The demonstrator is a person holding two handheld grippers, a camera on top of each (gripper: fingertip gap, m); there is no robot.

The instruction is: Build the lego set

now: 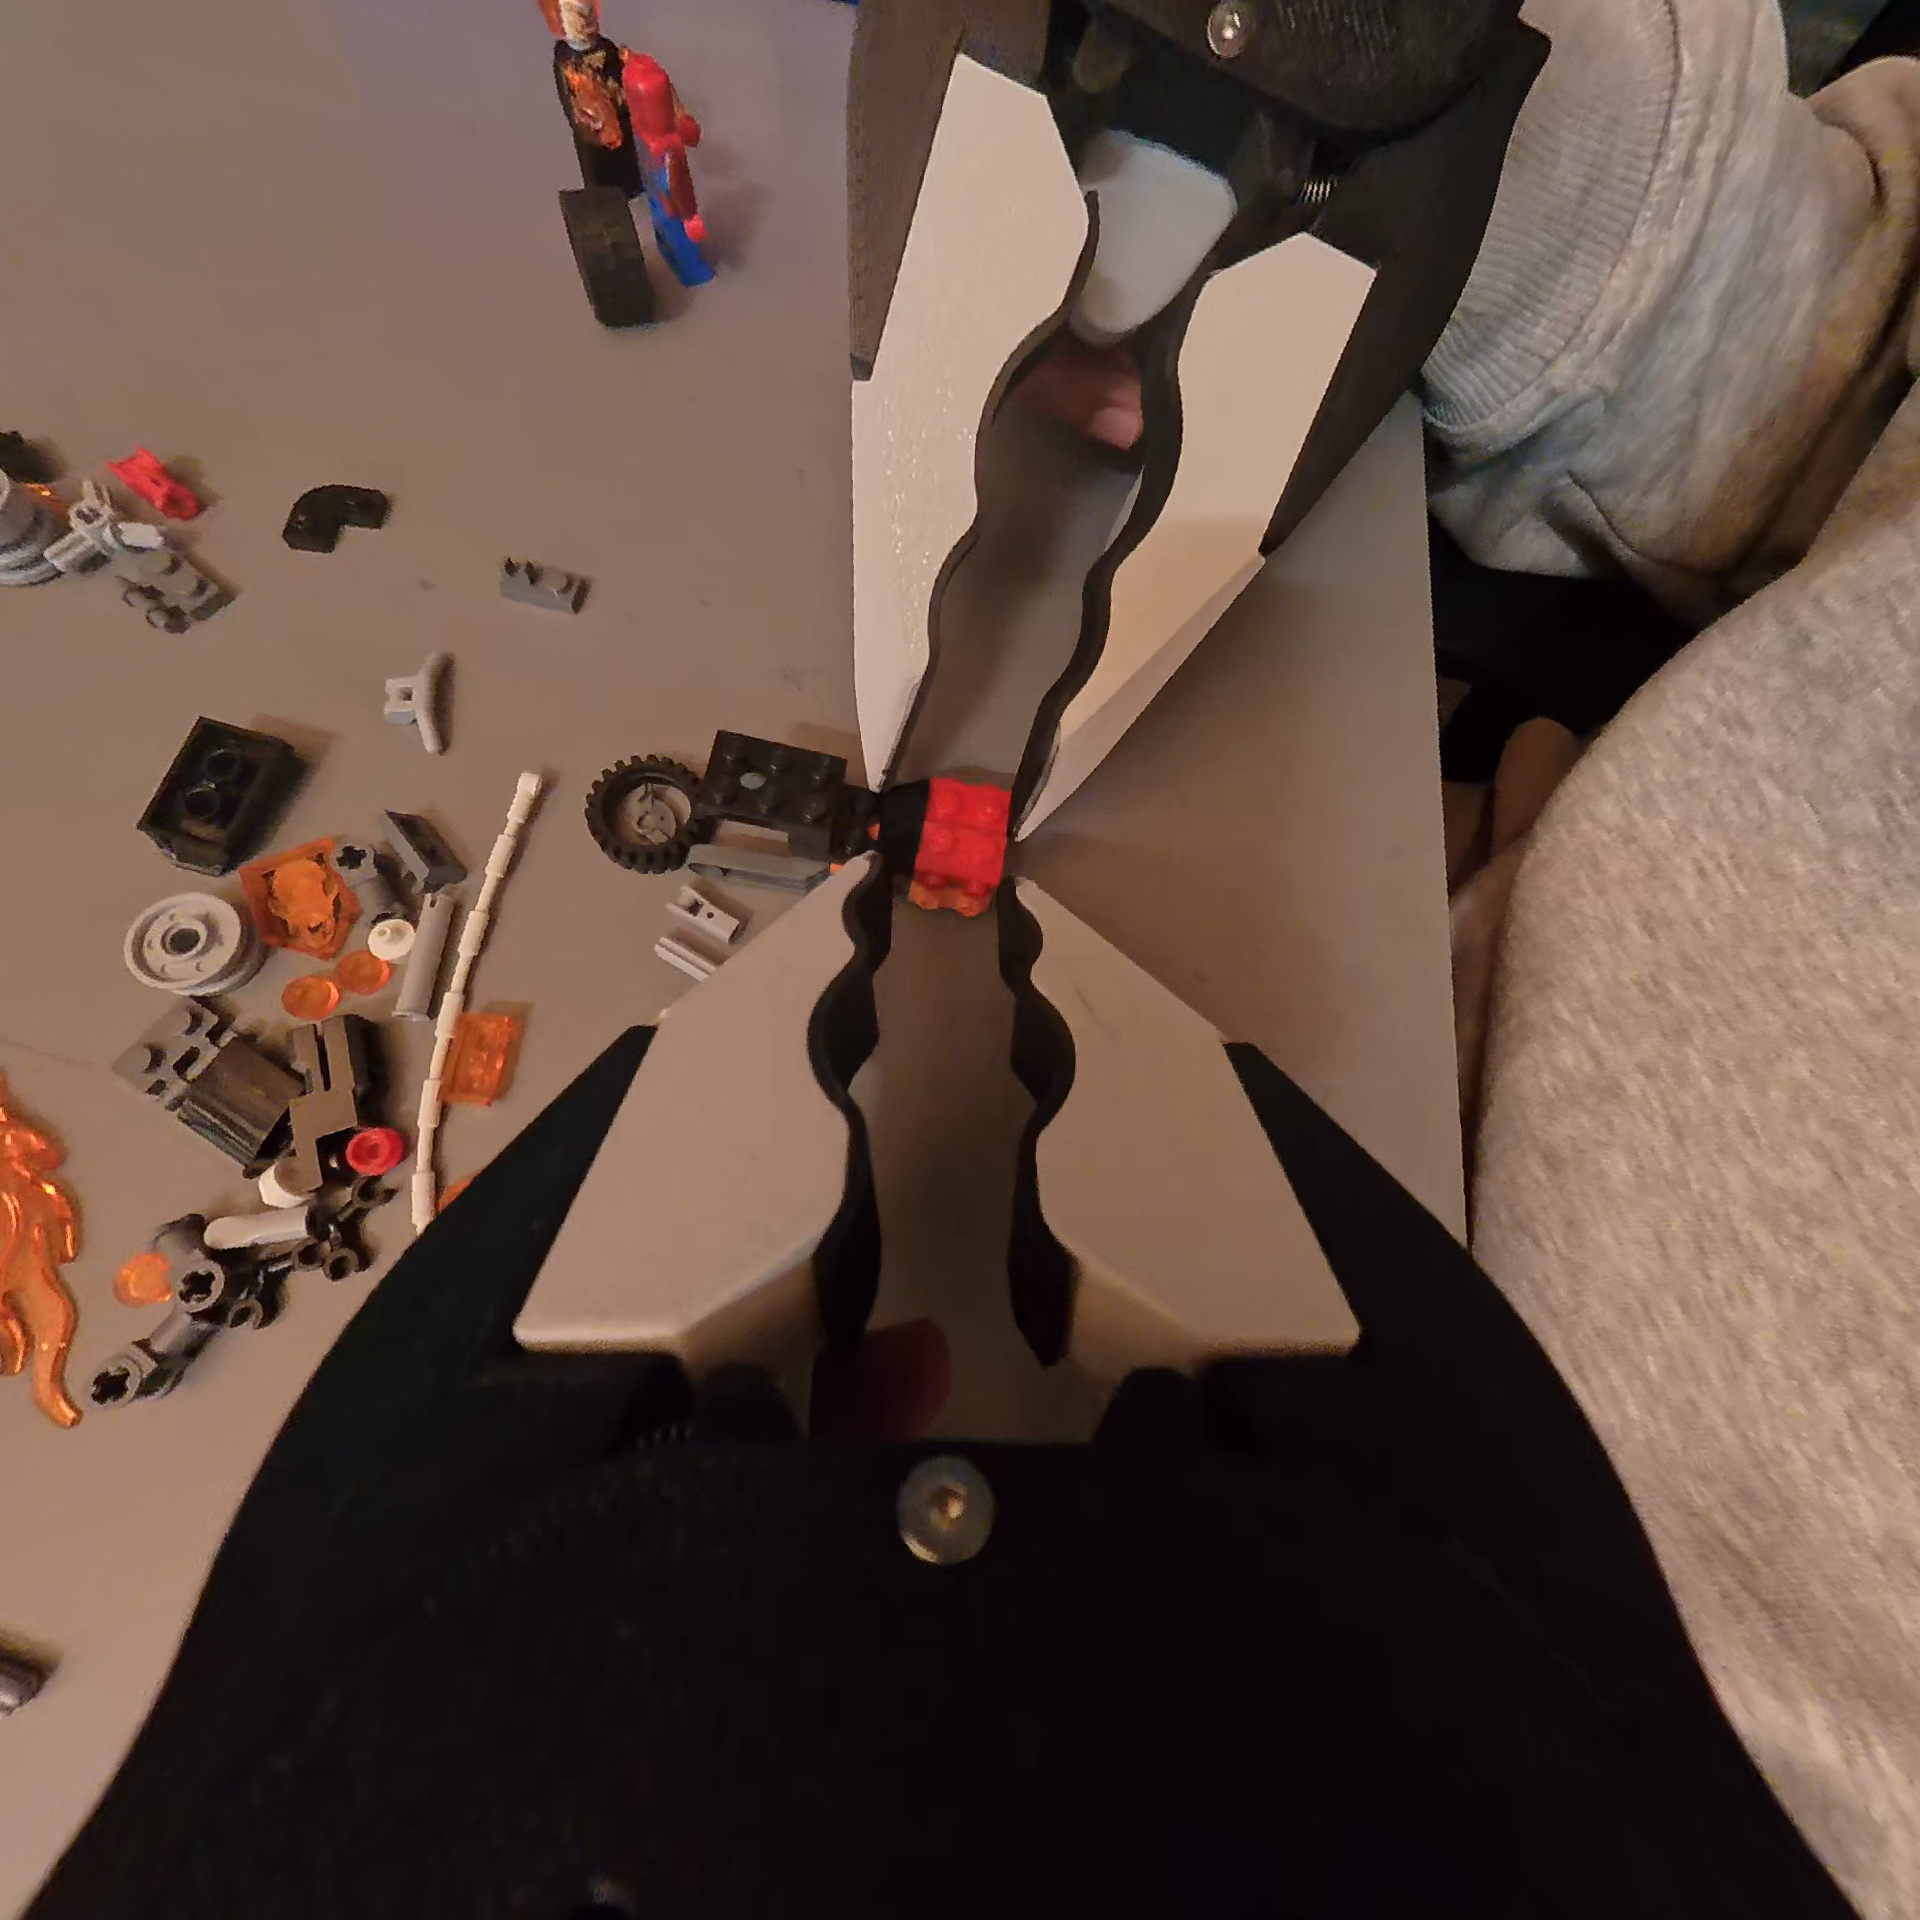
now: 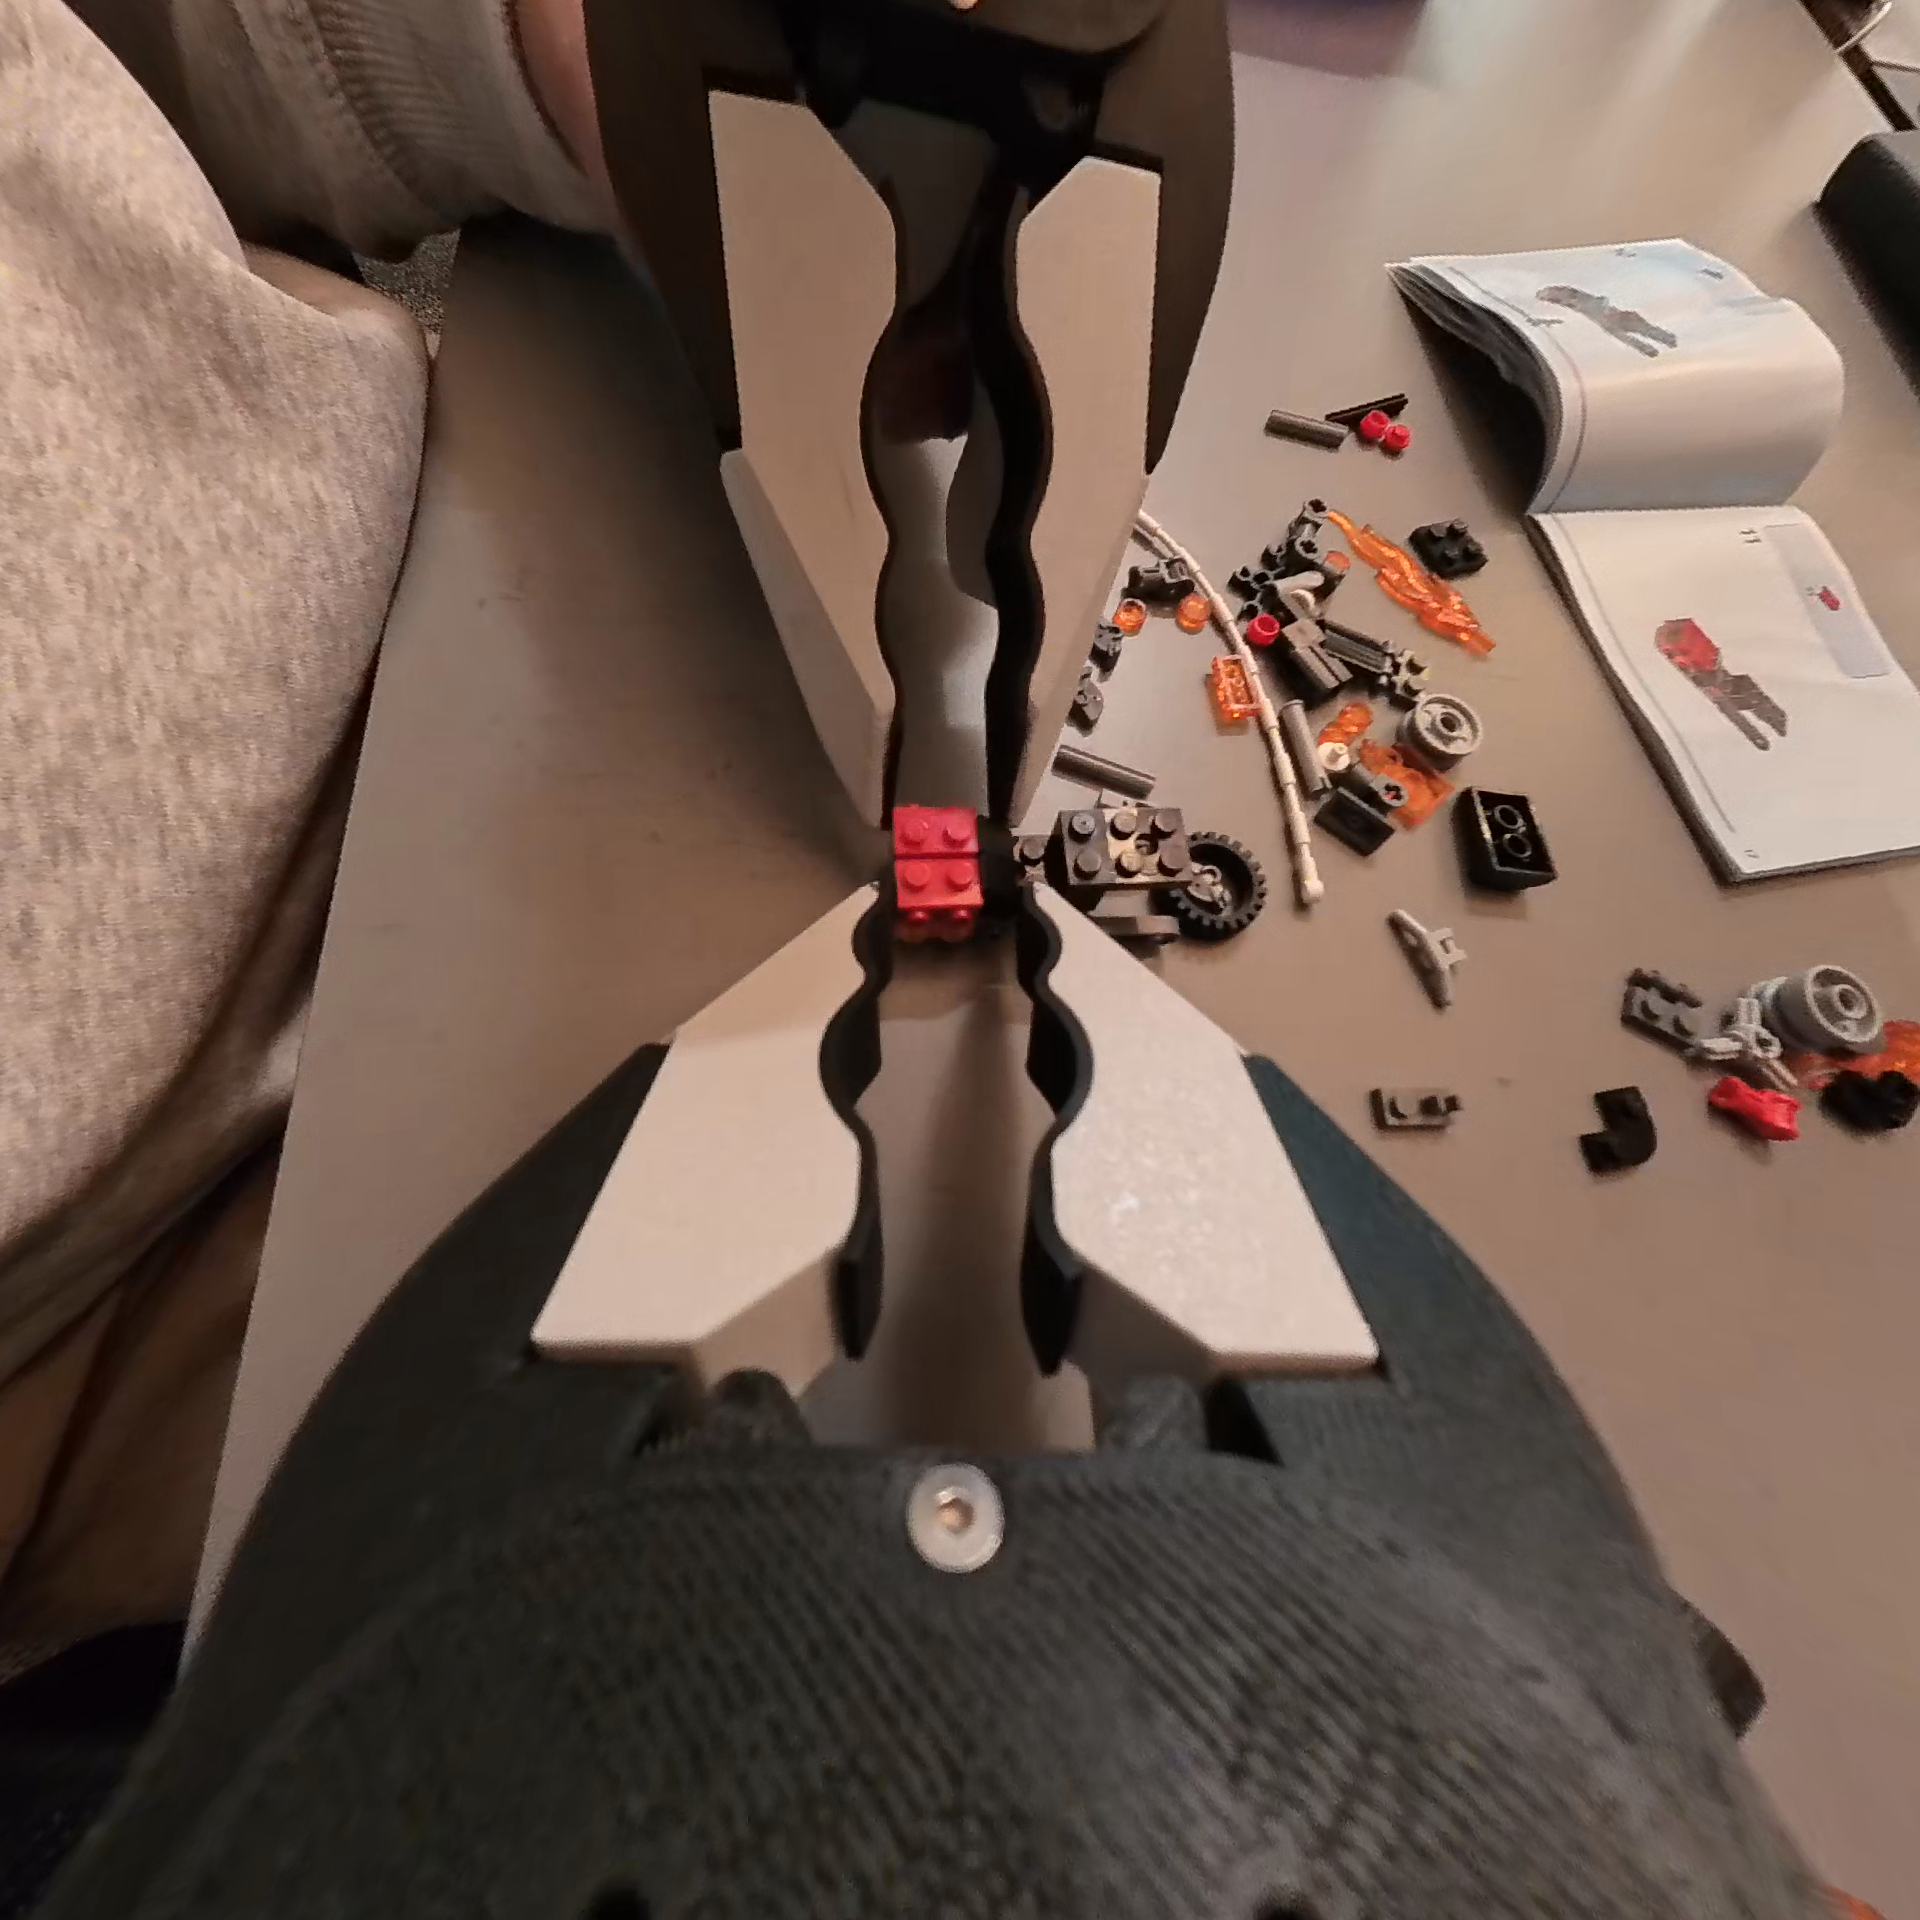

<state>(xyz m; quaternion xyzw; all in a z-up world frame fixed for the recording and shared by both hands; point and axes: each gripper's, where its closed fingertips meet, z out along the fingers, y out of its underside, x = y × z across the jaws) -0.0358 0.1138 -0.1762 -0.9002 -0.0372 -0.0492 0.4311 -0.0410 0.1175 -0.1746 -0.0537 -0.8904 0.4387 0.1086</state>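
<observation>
Both my left claw and right claw were clamped tip-to-tip on the red brick stack fronting the half-built bike, just above the desk; light, rigid, slick plastic, I judged—best pinched on flat sides.

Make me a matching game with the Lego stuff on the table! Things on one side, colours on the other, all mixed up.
Things:
1. stacked bricks held between both tools
2. rubber tyre on the half-built bike
3. flame piece at the table's left edge
4. long bendy chain

Colours:
A. white
B. red
C. clear orange
D. black

Pairs: 1-B, 2-D, 3-C, 4-A
</observation>
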